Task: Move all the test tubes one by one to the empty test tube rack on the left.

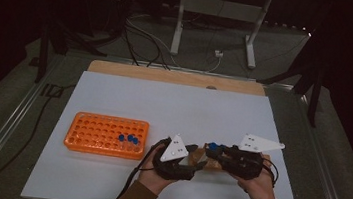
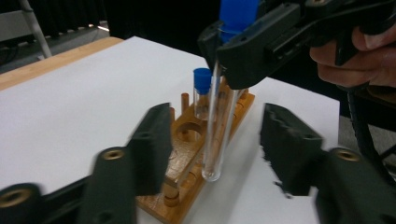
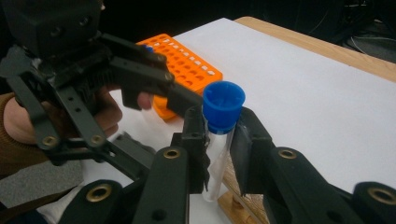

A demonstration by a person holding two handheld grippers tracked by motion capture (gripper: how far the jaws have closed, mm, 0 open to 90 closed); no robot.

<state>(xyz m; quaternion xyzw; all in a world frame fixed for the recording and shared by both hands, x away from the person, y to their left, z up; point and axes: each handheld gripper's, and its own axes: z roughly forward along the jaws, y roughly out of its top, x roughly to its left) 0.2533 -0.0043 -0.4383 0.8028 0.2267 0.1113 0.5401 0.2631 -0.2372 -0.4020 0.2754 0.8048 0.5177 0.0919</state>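
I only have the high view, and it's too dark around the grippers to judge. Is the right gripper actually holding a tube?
Observer: Yes, the right gripper is shut on a blue-capped tube, just below its cap.
Operator: And the left gripper?
Observer: The left gripper is open, with one jaw on either side of that tube's lower half, not touching it.
Operator: Is the wooden rack empty?
Observer: No, the wooden rack holds a second capped tube, standing upright.

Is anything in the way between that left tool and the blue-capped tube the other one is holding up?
Nothing visible. The left tool has its jaws on either side of the tube, with open space between. The right tool grips it just below the cap.
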